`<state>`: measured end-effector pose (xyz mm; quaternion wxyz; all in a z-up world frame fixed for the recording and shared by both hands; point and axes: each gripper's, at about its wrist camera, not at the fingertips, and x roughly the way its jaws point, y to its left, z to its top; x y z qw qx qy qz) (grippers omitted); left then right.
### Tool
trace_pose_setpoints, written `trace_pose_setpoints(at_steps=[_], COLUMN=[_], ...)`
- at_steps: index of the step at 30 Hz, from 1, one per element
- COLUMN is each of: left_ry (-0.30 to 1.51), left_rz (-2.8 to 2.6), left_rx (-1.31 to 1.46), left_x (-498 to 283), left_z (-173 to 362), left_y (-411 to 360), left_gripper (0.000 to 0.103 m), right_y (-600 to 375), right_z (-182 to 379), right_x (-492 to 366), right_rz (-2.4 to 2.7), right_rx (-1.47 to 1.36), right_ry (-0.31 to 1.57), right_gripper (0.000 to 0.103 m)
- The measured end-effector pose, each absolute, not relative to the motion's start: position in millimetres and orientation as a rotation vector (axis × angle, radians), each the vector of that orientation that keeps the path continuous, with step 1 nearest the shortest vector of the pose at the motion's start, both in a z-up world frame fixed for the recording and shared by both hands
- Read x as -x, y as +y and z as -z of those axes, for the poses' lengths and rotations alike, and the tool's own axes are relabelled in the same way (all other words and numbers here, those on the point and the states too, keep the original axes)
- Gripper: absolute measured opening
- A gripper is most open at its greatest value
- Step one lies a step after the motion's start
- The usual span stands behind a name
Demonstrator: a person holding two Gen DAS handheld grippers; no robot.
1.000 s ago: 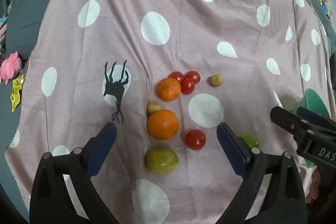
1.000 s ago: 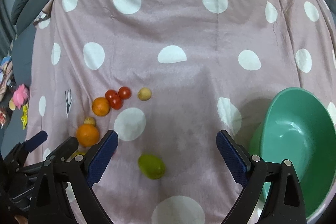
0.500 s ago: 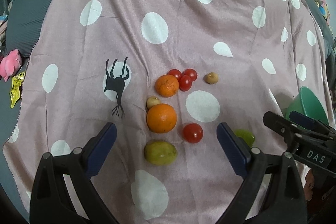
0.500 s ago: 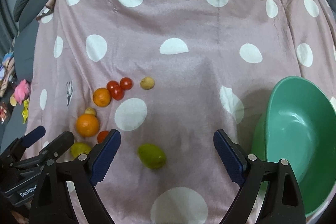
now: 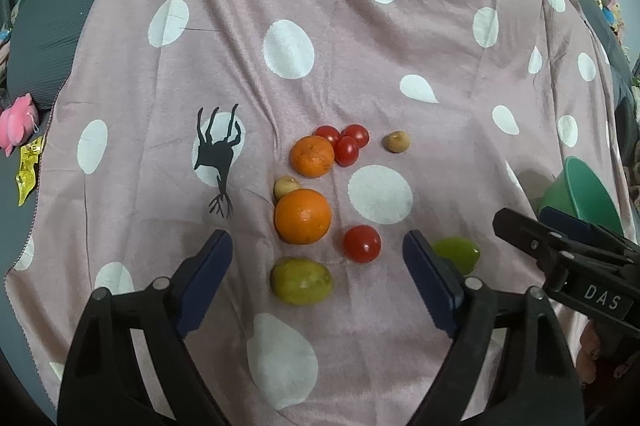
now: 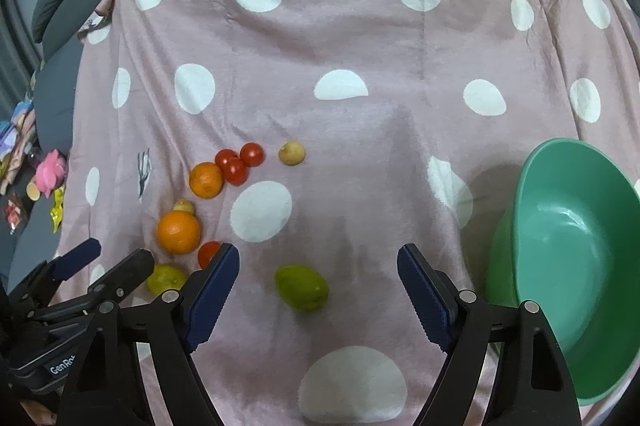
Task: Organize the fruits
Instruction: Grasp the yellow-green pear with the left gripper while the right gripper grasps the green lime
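Observation:
Fruits lie on a pink polka-dot cloth (image 5: 360,66). In the left wrist view a big orange (image 5: 303,216), a smaller orange (image 5: 311,156), three small tomatoes (image 5: 346,142), a single tomato (image 5: 362,243), a yellow-green fruit (image 5: 301,280) and two small tan fruits (image 5: 396,141) lie ahead. My left gripper (image 5: 318,258) is open and empty above the yellow-green fruit. My right gripper (image 6: 318,266) is open and empty over a green fruit (image 6: 302,287). A green bowl (image 6: 576,258) stands to its right.
The cloth covers a grey sofa or bed (image 5: 48,26). A pink toy (image 5: 16,122) and a yellow wrapper (image 5: 29,166) lie off the cloth's left edge. The right gripper shows at the right of the left wrist view (image 5: 560,250).
Both grippers have pulled back and up a little, so the fruits look slightly farther and smaller. Both stay open. Nothing on the cloth has moved.

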<state>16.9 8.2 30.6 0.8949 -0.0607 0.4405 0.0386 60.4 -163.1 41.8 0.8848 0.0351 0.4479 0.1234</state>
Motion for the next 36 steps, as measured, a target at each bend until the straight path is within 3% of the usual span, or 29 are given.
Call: trace_pose_setpoints(at_steps=[4,11,15,19,25,27,33,36], left_ry=[0.899,0.892,0.947,1.025,1.094,1.089,1.068,1.063], left_rz=[-0.061,-0.005,0.038,0.042,0.008,0.008,-0.006,0.000], left_rx=[0.146,0.228,0.219,0.204,0.197,0.195,0.162,0.171], left_x=[-14,-14,-16,-23,-28,-28,-29,-32], left_z=[-34,-34,-25,-12,3,3,5,6], left_y=[11,24,19,13,16,17,18,20], left_gripper=[0.073,0.046,0.044,0.034,0.032,0.032,0.032,0.036], right_y=[-164,-165,-157,-147,-139,-138,-130,-126], right_z=[-42,-30,-14,-3,6,7,13,16], right_x=[-61,-68,-75,-76,-78,-78,-79,-79], right_rz=[-0.271,-0.314,-0.312,-0.298,-0.289,-0.288,-0.286,-0.286], right_rx=[-0.092,-0.139,-0.123,-0.061,-0.008,0.006,0.051,0.064], right_ry=[0.953,0.997,1.072,1.105,1.108,1.111,1.128,1.129], right_gripper=[0.072,0.067,0.063,0.059,0.055,0.047,0.043,0.036])
